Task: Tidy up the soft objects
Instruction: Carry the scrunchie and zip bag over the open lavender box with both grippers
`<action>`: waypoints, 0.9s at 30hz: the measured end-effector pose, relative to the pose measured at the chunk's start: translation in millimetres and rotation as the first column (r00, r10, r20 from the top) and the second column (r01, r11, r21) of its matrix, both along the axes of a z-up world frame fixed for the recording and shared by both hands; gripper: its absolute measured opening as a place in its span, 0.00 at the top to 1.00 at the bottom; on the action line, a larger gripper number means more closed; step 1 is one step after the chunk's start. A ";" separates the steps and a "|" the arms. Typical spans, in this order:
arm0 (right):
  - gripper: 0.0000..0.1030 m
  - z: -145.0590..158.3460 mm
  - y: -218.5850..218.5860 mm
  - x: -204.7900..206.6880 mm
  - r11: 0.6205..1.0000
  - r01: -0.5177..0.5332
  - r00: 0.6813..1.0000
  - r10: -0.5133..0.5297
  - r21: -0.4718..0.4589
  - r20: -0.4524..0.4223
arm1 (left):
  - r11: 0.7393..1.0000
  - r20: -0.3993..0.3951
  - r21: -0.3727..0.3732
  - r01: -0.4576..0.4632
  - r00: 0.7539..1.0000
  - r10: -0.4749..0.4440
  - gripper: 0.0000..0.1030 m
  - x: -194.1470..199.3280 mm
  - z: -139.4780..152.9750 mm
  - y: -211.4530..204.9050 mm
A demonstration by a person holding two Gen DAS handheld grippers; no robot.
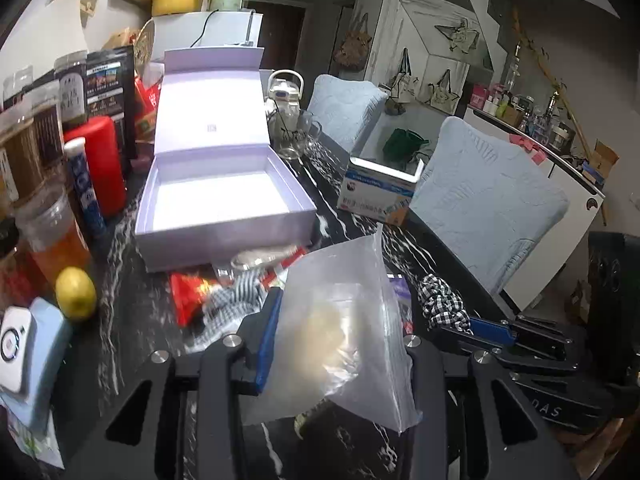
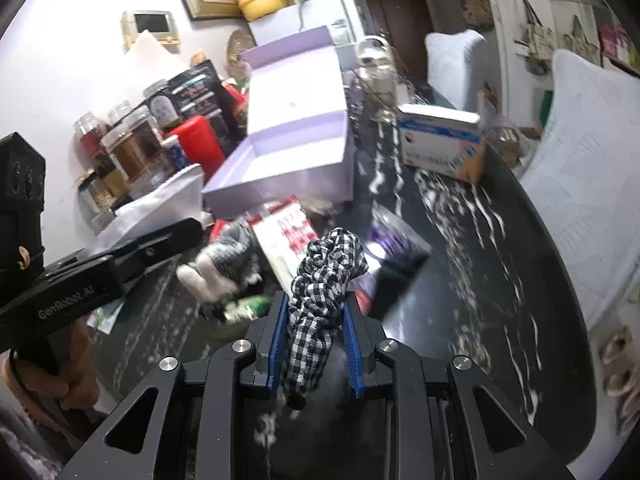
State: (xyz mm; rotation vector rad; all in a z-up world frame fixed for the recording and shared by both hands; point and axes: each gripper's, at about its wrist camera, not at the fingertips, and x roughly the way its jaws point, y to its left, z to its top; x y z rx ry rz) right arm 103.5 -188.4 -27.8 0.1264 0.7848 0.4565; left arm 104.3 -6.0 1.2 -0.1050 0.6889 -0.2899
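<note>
My left gripper (image 1: 340,320) is shut on a clear plastic bag (image 1: 344,320) with something pale yellow inside, held above the dark marbled table (image 1: 128,312). The bag hides its right fingertip. My right gripper (image 2: 316,304) is shut on a bunched black-and-white checked cloth (image 2: 326,264), whose top sticks out above the blue pads (image 2: 280,328). The left wrist view shows the same checked cloth (image 1: 442,304) to the right of the bag. An open lilac box (image 1: 224,216) with its lid raised stands empty beyond both grippers. A grey striped cloth (image 1: 236,300) lies in front of the box.
Jars, a red cylinder (image 1: 100,164), a blue tube and a lemon (image 1: 76,294) crowd the left side. A red packet (image 1: 186,296) lies by the striped cloth. A blue-and-white carton (image 1: 376,192) stands right of the box, a glass teapot (image 1: 286,120) behind. Padded chairs (image 1: 480,200) line the far edge.
</note>
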 end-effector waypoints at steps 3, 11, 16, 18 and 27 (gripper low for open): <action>0.75 12.8 7.3 11.6 1.000 -0.029 0.999 0.029 0.008 0.018 | 1.000 0.006 0.005 -0.009 1.000 0.009 0.63 11.2 5.5 4.1; 0.75 34.4 23.8 45.7 0.999 -0.053 0.997 0.053 0.006 0.048 | 1.000 0.027 0.010 -0.023 0.999 0.023 0.63 44.0 19.2 15.2; 0.75 45.1 33.3 70.1 0.998 -0.067 0.996 0.066 0.010 0.059 | 1.000 0.049 0.010 -0.018 0.999 0.017 0.63 62.2 26.7 20.2; 0.75 48.6 36.3 80.1 0.997 -0.071 0.996 0.070 0.012 0.061 | 1.000 0.056 0.003 -0.013 0.998 0.013 0.63 71.4 30.9 22.7; 0.75 75.4 43.2 127.7 0.992 -0.116 0.990 0.111 0.048 0.089 | 1.000 0.112 -0.004 -0.007 0.994 0.008 0.63 114.7 60.2 32.8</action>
